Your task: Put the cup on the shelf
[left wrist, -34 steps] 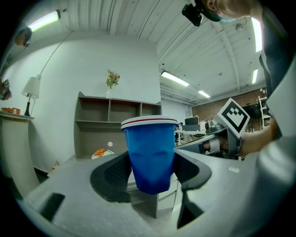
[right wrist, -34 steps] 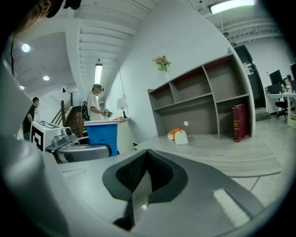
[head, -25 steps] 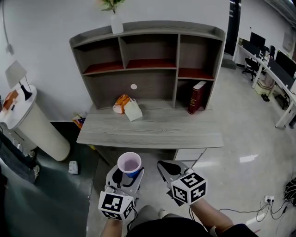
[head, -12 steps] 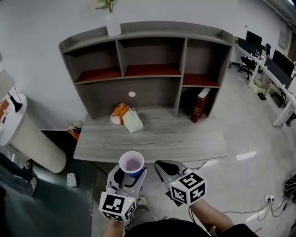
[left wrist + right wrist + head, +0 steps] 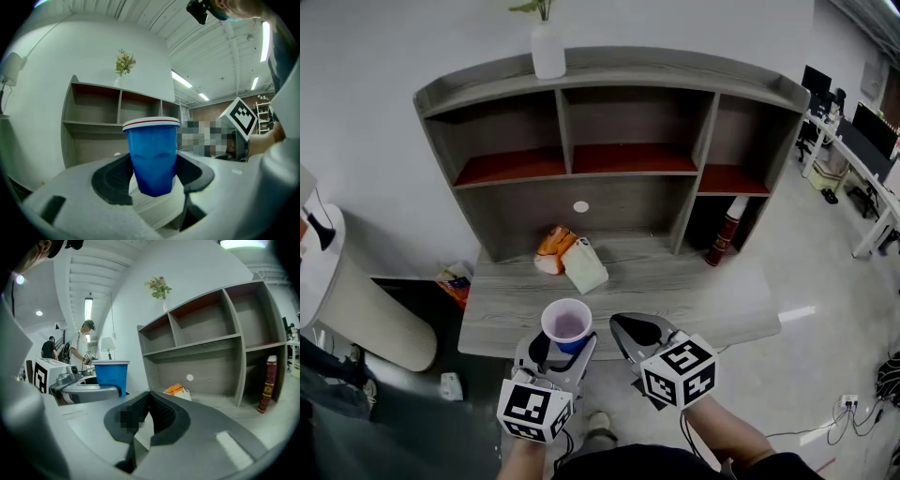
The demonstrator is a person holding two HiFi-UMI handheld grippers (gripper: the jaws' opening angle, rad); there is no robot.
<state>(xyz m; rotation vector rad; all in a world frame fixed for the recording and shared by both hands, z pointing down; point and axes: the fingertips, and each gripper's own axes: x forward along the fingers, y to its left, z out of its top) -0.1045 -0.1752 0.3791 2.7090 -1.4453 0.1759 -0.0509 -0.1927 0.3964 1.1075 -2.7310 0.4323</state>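
Note:
A blue cup [image 5: 567, 324] with a white rim and a pinkish inside stands upright between the jaws of my left gripper [image 5: 564, 347], just over the front edge of the grey desk [image 5: 675, 300]. In the left gripper view the cup [image 5: 152, 154] fills the middle, and the left gripper [image 5: 153, 180] is shut on its lower part. My right gripper [image 5: 630, 328] hovers beside it on the right, jaws shut with nothing between them. From the right gripper view the right gripper [image 5: 149, 398] points at the shelf [image 5: 211, 343], with the cup [image 5: 111, 376] to its left. The grey shelf unit [image 5: 609, 122] has red-lined upper compartments.
An orange packet [image 5: 554, 247] and a white box [image 5: 585, 265] lie on the desk under the shelf. A red book [image 5: 726, 234] leans in the lower right compartment. A white vase [image 5: 547, 52] stands on top. A white bin [image 5: 352, 305] is at the left.
The desk and shelf have come nearer in the head view. Both grippers, with the cup still held in the left one, now reach over the desk's front edge.

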